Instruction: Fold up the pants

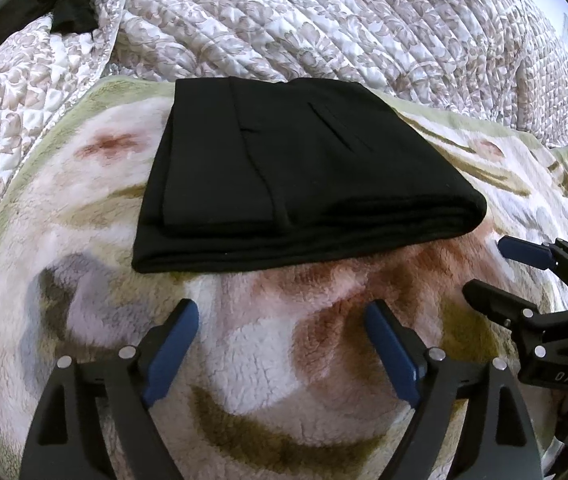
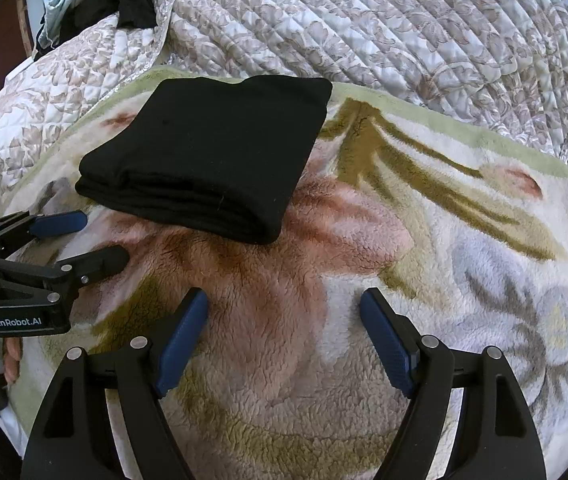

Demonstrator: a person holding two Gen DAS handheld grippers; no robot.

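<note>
Though folded pants hide their inner layers, both tongs released, empty.

Two pieces of lettering can be read. In the right wrist view, "GenRobot.AI" is printed in white on the black body of the left gripper, near the left edge. In the left wrist view, the letters "DAS" are seen in white on the black body of the right gripper, at the right edge. No other text, number or label can be read.
</note>
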